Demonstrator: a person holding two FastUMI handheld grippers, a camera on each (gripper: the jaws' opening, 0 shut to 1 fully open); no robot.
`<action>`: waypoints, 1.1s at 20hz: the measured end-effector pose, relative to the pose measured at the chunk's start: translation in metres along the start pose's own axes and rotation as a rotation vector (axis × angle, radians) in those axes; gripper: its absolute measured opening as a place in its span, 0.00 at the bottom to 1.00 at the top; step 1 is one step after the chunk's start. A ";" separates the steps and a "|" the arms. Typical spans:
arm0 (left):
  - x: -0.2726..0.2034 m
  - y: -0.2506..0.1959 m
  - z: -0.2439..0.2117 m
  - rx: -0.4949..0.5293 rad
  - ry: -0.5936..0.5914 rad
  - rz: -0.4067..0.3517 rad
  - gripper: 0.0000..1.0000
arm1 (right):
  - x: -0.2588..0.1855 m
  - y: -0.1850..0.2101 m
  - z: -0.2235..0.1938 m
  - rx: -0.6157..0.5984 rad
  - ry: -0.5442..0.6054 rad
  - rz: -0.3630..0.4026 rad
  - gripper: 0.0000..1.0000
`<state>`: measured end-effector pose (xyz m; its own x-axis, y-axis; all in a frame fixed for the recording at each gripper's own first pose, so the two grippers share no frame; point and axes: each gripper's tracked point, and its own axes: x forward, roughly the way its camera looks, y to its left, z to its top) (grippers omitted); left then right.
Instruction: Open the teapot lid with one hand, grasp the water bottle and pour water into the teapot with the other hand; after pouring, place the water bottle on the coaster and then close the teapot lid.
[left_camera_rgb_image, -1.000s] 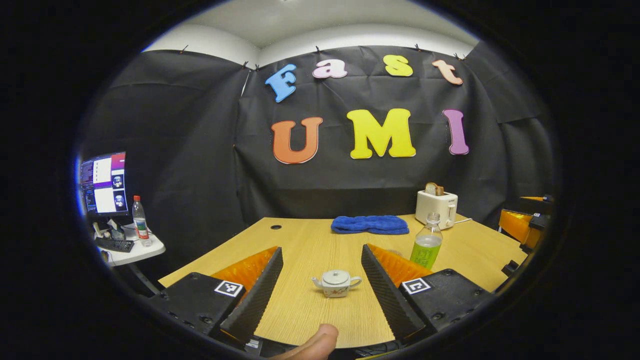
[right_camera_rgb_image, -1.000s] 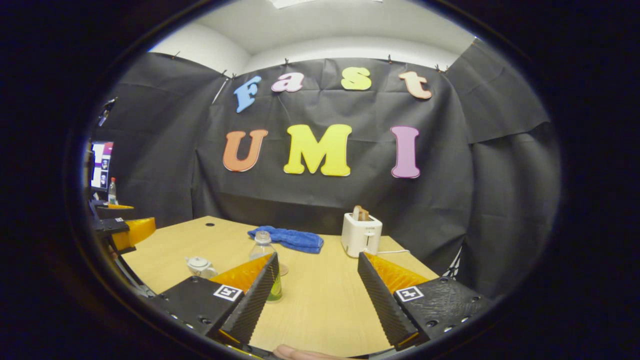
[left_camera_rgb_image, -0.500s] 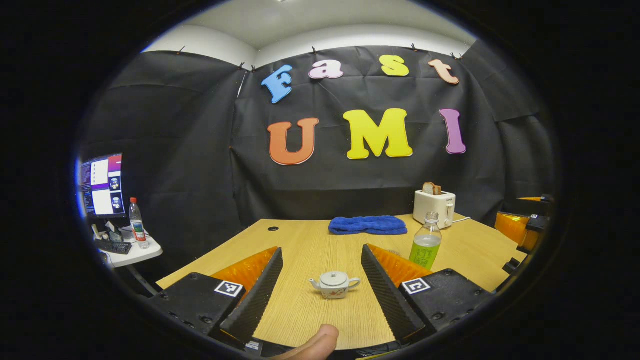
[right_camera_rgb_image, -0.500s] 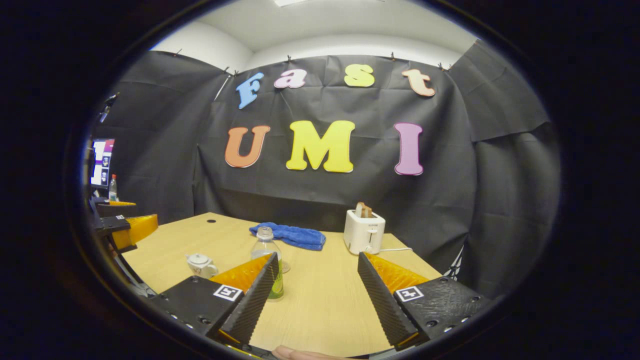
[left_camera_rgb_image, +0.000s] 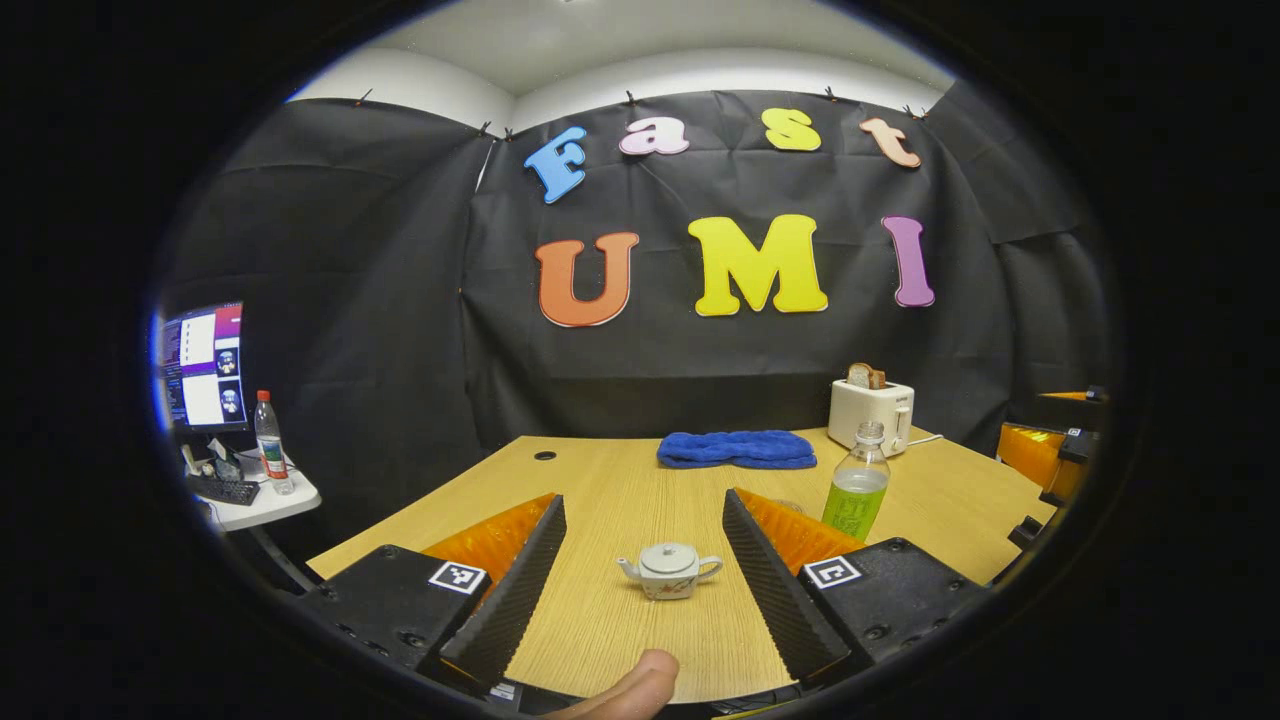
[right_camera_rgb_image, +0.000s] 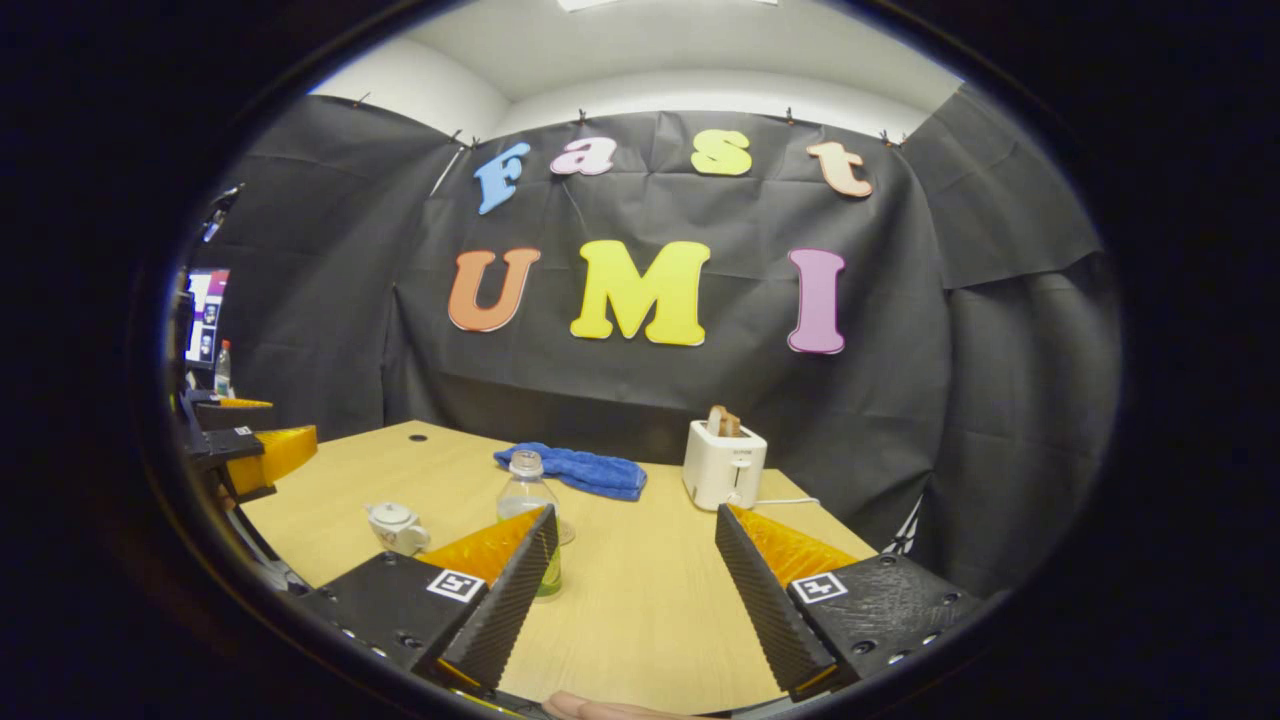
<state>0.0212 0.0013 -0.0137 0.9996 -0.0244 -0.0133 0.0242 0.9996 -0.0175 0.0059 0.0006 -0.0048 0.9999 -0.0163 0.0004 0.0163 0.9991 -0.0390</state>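
— Counting what stands on the wooden table (left_camera_rgb_image: 640, 480): how many teapots?

— One. In the left gripper view the small white teapot (left_camera_rgb_image: 668, 571) sits between the two fingers of the left gripper (left_camera_rgb_image: 640, 590), a little beyond their tips, lid on, spout toward the left finger and handle toward the right finger. Both fingers are spread wide and touch nothing.

— And bottles?

— On the table, one water bottle (left_camera_rgb_image: 855, 493), upright, with green liquid in its lower part and no cap that I can make out. It rises just behind the right finger of the left gripper, outside the gap. A second bottle (left_camera_rgb_image: 269, 442), with a red cap, stands on a small side table (left_camera_rgb_image: 262, 503) far off past the left finger, below one monitor (left_camera_rgb_image: 203, 364).

— The right gripper?

— In the right gripper view the right gripper (right_camera_rgb_image: 635, 590) also has its fingers well apart, with bare table between them. The water bottle (right_camera_rgb_image: 526, 500) stands partly hidden behind its left finger; the teapot (right_camera_rgb_image: 397, 527) is farther out on that same side.

— Anything else?

— One blue towel (left_camera_rgb_image: 736, 449) beyond the fingertips, one white toaster (left_camera_rgb_image: 871, 415) with bread (left_camera_rgb_image: 866, 376) in it. A fingertip (left_camera_rgb_image: 628, 690) of the holder shows beneath the left gripper's fingers. I cannot clearly pick out a coaster.
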 end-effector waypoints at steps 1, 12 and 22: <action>0.004 -0.001 0.000 -0.005 -0.006 -0.002 0.99 | 0.000 -0.001 0.001 -0.005 -0.003 -0.005 0.95; 0.120 0.011 -0.083 0.023 0.056 0.028 1.00 | 0.012 -0.013 -0.008 -0.017 0.013 -0.042 0.95; 0.143 -0.012 -0.111 -0.013 0.106 -0.073 0.80 | 0.022 -0.003 -0.027 -0.023 0.066 -0.029 0.95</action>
<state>0.1620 -0.0157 -0.1265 0.9882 -0.0990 -0.1170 0.0955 0.9948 -0.0352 0.0281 -0.0036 -0.0313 0.9968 -0.0485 -0.0642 0.0445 0.9970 -0.0632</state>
